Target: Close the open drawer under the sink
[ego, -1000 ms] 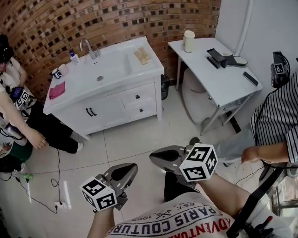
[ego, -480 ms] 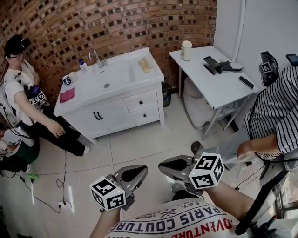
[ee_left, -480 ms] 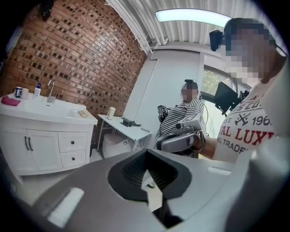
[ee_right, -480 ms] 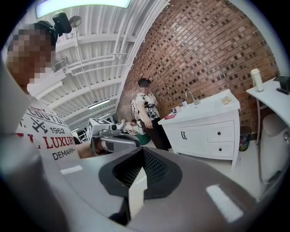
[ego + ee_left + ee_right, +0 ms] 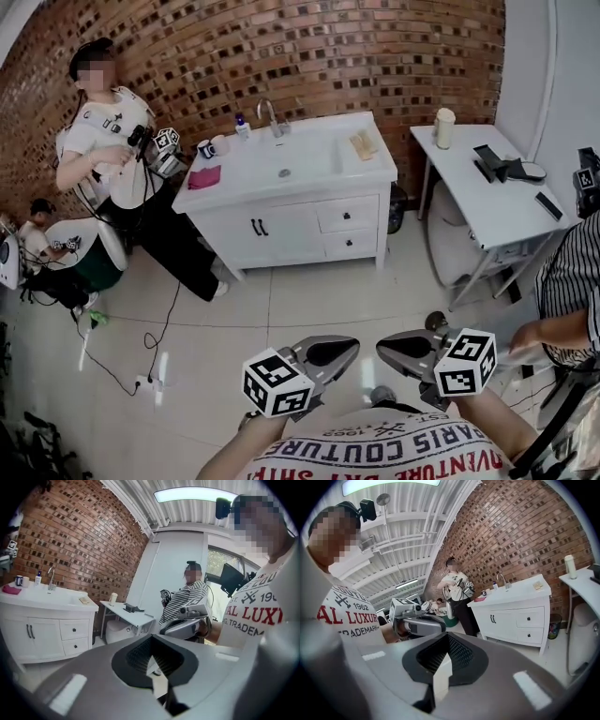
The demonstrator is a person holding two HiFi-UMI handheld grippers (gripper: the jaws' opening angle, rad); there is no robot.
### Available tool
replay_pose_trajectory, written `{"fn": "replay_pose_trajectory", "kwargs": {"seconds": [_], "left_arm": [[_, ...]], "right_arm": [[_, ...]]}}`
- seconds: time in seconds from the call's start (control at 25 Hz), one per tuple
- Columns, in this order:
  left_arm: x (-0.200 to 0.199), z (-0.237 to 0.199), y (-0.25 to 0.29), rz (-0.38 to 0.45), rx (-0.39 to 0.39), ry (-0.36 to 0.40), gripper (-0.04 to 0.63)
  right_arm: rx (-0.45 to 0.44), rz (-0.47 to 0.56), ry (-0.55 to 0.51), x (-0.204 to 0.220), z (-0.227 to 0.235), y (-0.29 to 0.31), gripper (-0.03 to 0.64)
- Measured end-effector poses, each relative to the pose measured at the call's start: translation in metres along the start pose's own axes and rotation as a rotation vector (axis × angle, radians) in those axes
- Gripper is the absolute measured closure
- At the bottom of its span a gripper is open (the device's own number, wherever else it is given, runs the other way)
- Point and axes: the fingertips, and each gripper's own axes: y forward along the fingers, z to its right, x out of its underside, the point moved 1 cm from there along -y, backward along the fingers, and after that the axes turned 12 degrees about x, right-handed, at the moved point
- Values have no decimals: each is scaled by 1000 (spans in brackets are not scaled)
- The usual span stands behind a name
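Note:
The white sink cabinet (image 5: 281, 230) stands against the brick wall, some way ahead of me. Two small drawers sit at its right side, an upper one (image 5: 349, 216) and a lower one (image 5: 352, 244). From here I cannot tell whether either stands out. The cabinet also shows in the left gripper view (image 5: 47, 630) and the right gripper view (image 5: 511, 620). My left gripper (image 5: 339, 352) and right gripper (image 5: 386, 345) hover low over the floor tiles, close to my body, far from the cabinet. Both are shut with nothing between the jaws, as seen on the left gripper (image 5: 152, 639) and the right gripper (image 5: 447, 637).
A white table (image 5: 487, 197) stands right of the cabinet, with a dark bin (image 5: 398, 202) between them. A person in a striped shirt (image 5: 572, 281) sits at the right. Another person (image 5: 112, 150) stands left of the sink, a third (image 5: 47, 253) sits low. Cables (image 5: 141, 366) lie on the floor.
The head view has swung left and pulled back, so the cabinet sits more central. The person left of the sink now stands. Both grippers stay shut and sit closer together.

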Motion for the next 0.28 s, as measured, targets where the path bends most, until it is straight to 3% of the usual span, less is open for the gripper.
{"fn": "replay_pose_trajectory", "kwargs": {"seconds": [0.28], "left_arm": [[3, 31, -2, 9, -16, 12, 613]], "right_arm": [[3, -11, -9, 13, -21, -22, 611]]}}
